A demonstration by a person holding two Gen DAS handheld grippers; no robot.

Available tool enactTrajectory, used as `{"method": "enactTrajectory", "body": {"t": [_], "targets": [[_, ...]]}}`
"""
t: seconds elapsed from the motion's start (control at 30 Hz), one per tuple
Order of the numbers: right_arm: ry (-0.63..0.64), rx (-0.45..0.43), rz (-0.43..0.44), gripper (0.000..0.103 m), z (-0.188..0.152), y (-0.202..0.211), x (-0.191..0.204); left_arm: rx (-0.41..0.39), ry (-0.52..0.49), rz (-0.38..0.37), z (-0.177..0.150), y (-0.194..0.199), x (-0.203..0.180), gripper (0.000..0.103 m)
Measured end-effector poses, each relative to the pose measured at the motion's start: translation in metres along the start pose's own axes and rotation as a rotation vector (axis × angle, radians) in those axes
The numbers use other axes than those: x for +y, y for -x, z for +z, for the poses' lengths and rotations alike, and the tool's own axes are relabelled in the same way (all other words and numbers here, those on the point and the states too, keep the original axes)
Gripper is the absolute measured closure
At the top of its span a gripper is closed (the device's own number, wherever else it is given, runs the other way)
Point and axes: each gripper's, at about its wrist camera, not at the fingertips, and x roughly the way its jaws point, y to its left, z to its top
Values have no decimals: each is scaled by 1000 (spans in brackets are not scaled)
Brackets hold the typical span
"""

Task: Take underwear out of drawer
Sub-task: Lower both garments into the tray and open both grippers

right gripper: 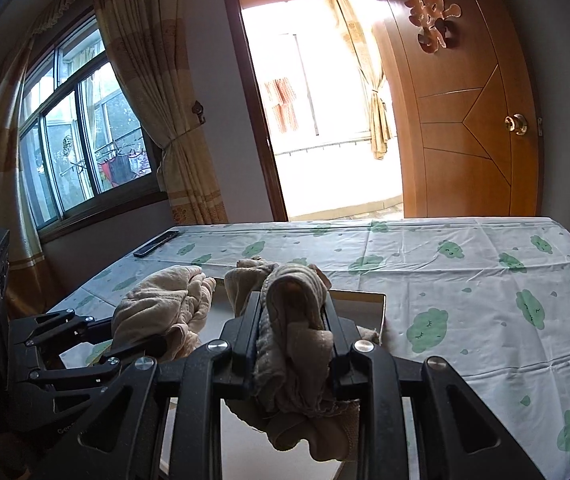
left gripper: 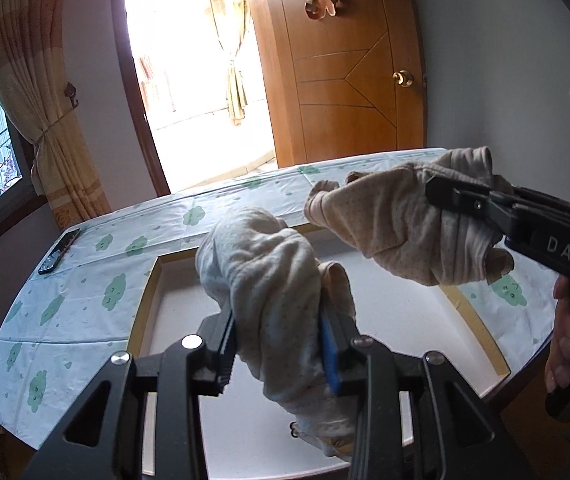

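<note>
My left gripper [left gripper: 277,344] is shut on a bunched cream dotted underwear [left gripper: 269,276] and holds it above the open white drawer [left gripper: 409,312]. My right gripper [right gripper: 293,340] is shut on a second beige underwear [right gripper: 297,332], also held above the drawer [right gripper: 365,298]. In the left wrist view the right gripper [left gripper: 437,192] comes in from the right with its beige underwear [left gripper: 397,216]. In the right wrist view the left gripper [right gripper: 157,344] sits at the left with its cream underwear [right gripper: 161,304]. The drawer bottom that shows is bare white.
The drawer lies on a table under a white cloth with green cloud prints [right gripper: 465,280]. A black phone [left gripper: 59,250] lies at the table's far left edge. Behind are a wooden door [right gripper: 473,100], an open balcony doorway, curtains and a window.
</note>
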Motion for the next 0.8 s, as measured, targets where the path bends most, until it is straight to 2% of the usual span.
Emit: {"method": "enactTrajectory", "body": {"t": [0.47,0.8], "targets": [[-12,88,-119,75,16,-48,-5,105,-7,-29,27,-45,-12,69],[-31,129,-152,74,16,-68,-9,170,-3,-33,37,-76,-15,69]]}}
